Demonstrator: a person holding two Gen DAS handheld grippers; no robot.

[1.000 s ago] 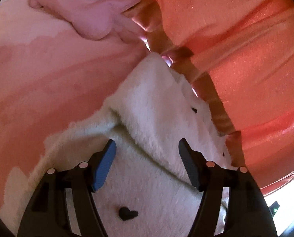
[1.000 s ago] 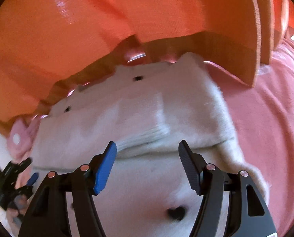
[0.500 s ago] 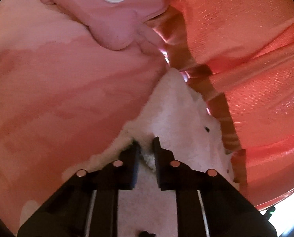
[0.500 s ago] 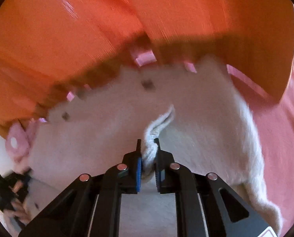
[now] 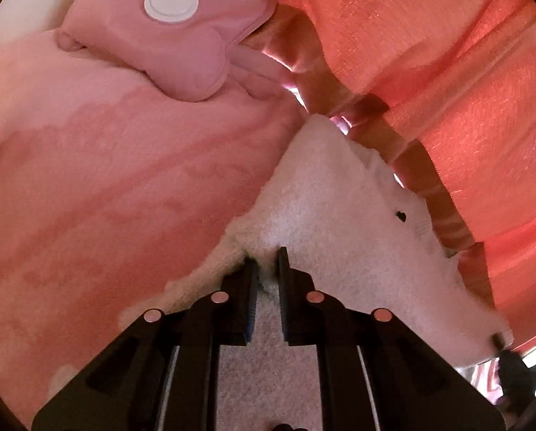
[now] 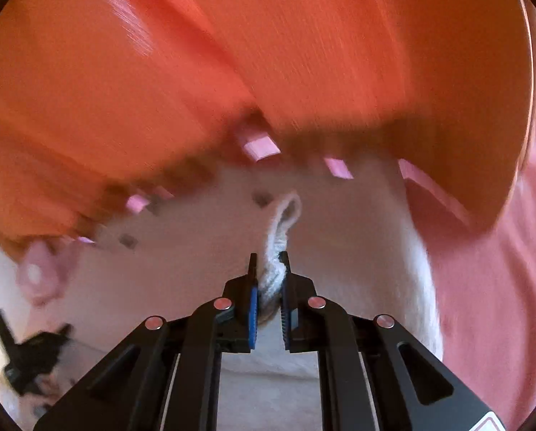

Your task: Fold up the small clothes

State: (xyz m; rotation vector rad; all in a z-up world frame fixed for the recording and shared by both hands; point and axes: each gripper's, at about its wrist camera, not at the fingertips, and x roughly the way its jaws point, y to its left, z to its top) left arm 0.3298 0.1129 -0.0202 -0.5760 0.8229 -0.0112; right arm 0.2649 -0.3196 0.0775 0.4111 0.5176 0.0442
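Setting: we judge it a home, likely a bedroom: pink plush blanket [image 5: 106, 194], orange curtain [image 5: 465, 82], heart-shaped pink cushion [image 5: 167, 32] lying on the blanket.

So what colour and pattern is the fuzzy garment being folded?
Cream-white garment with small black hearts; clearest in the left wrist view.

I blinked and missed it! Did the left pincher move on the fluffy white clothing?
Yes. The left gripper, open a second ago, has shut on the white garment and lifted its edge; the pink pillow now looks nearer and further right.
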